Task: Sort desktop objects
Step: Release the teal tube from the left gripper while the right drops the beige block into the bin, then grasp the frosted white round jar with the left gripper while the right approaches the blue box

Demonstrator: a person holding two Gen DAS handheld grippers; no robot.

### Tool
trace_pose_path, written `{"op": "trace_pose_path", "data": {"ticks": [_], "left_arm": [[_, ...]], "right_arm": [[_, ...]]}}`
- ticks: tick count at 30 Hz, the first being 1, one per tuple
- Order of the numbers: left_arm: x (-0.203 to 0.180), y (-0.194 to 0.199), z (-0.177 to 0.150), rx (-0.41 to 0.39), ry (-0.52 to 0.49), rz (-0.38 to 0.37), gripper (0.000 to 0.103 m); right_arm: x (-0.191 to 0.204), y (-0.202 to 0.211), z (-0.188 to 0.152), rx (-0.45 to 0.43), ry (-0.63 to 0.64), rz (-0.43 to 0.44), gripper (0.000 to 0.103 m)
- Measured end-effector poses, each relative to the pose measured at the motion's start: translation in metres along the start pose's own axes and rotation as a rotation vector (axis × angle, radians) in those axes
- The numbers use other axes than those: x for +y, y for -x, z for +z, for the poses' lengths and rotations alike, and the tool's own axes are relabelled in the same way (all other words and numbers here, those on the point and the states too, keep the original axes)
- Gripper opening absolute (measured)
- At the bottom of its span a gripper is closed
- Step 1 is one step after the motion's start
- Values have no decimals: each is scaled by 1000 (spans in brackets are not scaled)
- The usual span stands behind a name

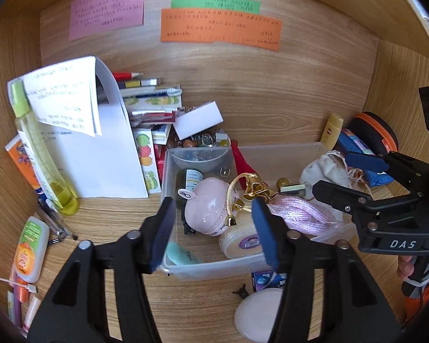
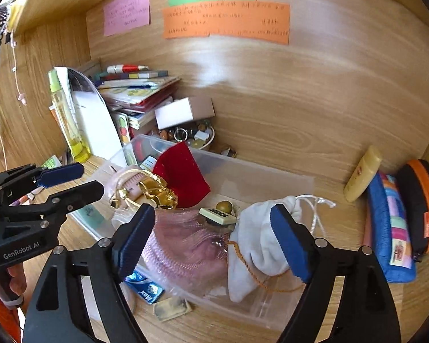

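- the clear plastic bin [image 1: 214,268] sits on the wooden desk [image 1: 123,220], crammed with small things so they stay together: a pink round case [image 1: 206,205], a pink cord [image 2: 186,245] and a white drawstring pouch [image 2: 260,237].
- the left gripper [image 1: 211,225] hangs released above the bin's near end, nothing gripped.
- the right gripper [image 2: 211,240] is likewise spread wide over the pouch, its pads clear of it.
- books and papers [image 1: 100,148] lean at the back, out of the way.

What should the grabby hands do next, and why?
Probably lower the left gripper to the little black clip lying loose on the desk beside the clear bin. Both grippers are open and empty, the right gripper hangs over the bin, and most small things already sit inside.
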State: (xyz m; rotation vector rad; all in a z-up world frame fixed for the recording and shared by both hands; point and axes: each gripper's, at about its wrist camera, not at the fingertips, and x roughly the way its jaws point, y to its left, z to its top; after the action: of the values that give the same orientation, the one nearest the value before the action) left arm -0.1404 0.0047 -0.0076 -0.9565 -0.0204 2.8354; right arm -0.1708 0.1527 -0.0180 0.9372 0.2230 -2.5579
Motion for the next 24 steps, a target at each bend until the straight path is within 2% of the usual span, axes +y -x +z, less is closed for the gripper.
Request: {"op": "trace_pose_path", "data": {"ticks": [8,12,16,24], "left_arm": [[-10,28,-8,-34,-20,9,72],[-15,38,-16,-31,-14,13,77],[-18,46,-26,-25,-8,17,86],[-25,52,-48,15,-8,8,90]], "right_arm": [[14,29,-11,-43,59,-67,85],[19,42,-18,-56,64,-58,87],[24,57,-26,-76,63,-55,98],[27,76,-49,-88,57,-82,99]]}}
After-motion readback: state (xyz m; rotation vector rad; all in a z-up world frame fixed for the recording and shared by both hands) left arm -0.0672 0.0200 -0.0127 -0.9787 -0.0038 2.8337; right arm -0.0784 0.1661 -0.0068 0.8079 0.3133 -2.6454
